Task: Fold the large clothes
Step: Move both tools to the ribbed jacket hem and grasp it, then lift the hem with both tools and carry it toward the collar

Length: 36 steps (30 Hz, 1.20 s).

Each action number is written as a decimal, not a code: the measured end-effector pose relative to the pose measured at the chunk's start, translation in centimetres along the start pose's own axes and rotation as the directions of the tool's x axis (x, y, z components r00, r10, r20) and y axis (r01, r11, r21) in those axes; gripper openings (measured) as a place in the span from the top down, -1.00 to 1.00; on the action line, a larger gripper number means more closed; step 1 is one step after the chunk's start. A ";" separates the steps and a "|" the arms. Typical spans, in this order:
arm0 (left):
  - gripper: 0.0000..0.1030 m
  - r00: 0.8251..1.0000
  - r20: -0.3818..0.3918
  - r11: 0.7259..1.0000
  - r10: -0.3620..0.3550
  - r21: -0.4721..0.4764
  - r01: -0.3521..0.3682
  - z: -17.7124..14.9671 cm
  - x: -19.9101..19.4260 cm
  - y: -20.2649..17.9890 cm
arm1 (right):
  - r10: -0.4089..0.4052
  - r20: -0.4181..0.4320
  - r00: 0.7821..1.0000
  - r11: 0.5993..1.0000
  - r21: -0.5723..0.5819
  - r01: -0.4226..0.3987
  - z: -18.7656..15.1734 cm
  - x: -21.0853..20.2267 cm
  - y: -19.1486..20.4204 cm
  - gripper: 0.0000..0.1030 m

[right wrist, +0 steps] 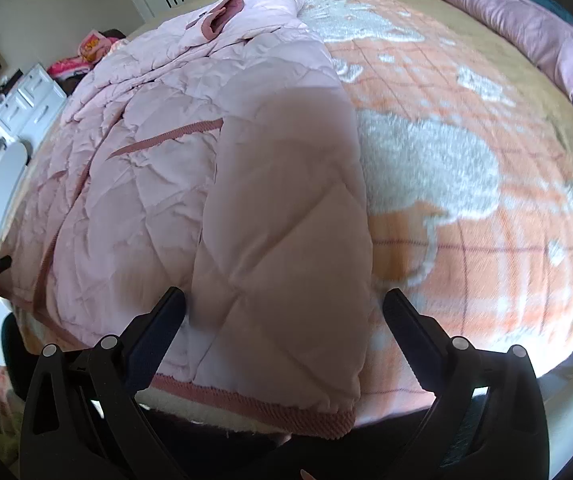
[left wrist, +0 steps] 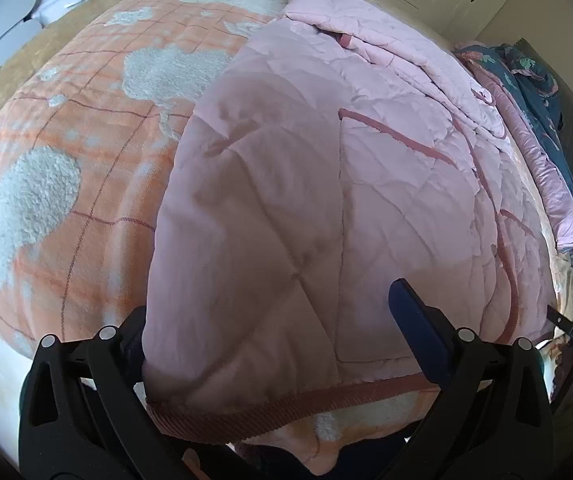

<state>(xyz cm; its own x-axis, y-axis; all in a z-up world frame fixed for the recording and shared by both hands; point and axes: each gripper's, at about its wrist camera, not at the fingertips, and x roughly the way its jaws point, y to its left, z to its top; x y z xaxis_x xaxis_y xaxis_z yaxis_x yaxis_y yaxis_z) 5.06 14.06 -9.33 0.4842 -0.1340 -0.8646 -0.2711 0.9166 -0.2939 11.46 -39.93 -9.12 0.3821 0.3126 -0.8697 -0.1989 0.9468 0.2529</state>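
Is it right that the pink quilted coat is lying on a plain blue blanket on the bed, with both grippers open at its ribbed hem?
Not quite. The blanket is orange-and-white patterned, not plain blue; both wrist views show this. The rest holds: the pink quilted coat lies on it, with the left gripper and right gripper open at the ribbed hem.

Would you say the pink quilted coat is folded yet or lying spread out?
Partly folded: the pink quilted coat has one side flap doubled over its body.
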 end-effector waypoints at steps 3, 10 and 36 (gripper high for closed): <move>-0.84 1.000 0.002 0.999 -0.026 -0.027 0.026 0.0 -0.2 0.0 | 0.020 -0.001 1.000 1.000 0.002 -0.020 -0.6 -0.2 -0.3 -0.92; -0.83 0.998 0.011 0.998 -0.058 -0.018 0.058 0.9 -0.9 -0.2 | 0.074 -0.003 0.997 0.997 0.004 -0.074 -2.4 -0.6 -0.3 -0.92; 0.46 0.997 0.010 0.996 -0.080 0.033 0.079 -0.5 -1.3 -0.3 | 0.217 0.059 0.974 0.975 0.033 -0.219 -2.1 -0.5 1.9 -0.11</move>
<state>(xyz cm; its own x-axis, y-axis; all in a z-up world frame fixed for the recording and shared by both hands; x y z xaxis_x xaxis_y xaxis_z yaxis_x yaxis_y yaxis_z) 4.08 13.76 -8.37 0.5125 -0.2028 -0.8344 -0.2044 0.9150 -0.3479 9.01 -38.48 -9.06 0.3822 0.5142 -0.7678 -0.2473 0.8575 0.4511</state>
